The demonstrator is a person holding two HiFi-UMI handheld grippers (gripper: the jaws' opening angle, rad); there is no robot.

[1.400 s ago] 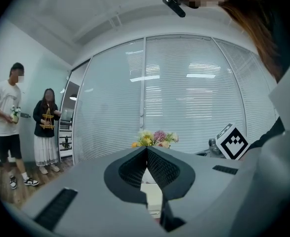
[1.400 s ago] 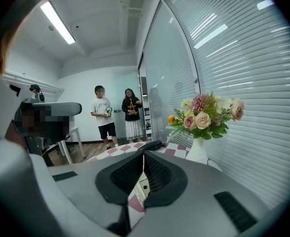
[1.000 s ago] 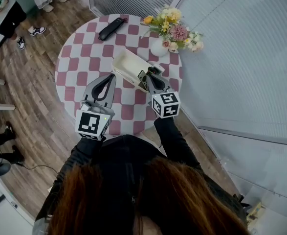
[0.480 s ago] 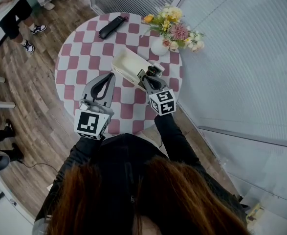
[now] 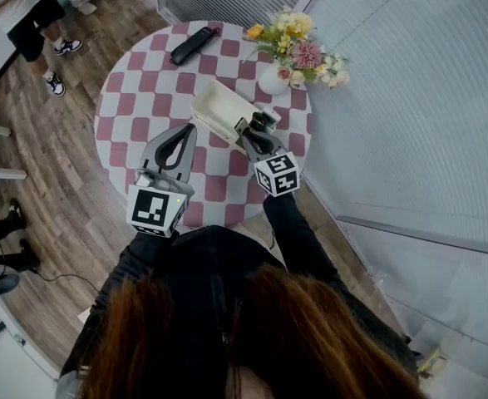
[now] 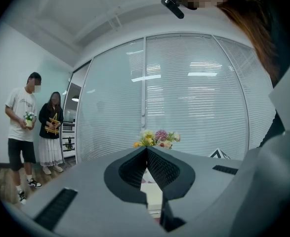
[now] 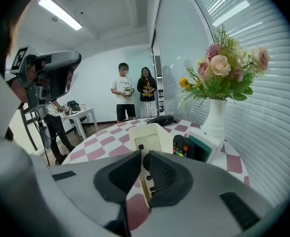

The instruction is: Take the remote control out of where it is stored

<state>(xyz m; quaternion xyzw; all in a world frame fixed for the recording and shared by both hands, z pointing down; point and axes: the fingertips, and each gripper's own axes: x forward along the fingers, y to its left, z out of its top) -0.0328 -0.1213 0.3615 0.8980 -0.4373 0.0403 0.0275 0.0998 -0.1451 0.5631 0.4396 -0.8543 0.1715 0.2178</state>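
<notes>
Head view steeply down; gripper views share flowers (image 5: 298,44).

The round worktop (image 5: 119,115) has a smooth, matt pink-and-white chequered covering. At its centre, the storage box (image 5: 214,110) looks like cream plastic with a faint sheen. The vase (image 5: 270,80) at 2 o'clock is glossy white. The black oblong object (image 5: 192,46) at 12 o'clock looks matt. The left gripper (image 5: 189,129) and right gripper (image 5: 246,130) have matt grey plastic shells, with ribbed black pads (image 7: 159,174) on the jaws. The floor (image 5: 61,181) is wood plank.

Near end of the cream box (image 7: 147,132) behind the right gripper (image 7: 141,155); 1 bystander (image 5: 37,15) cropped top-left.
</notes>
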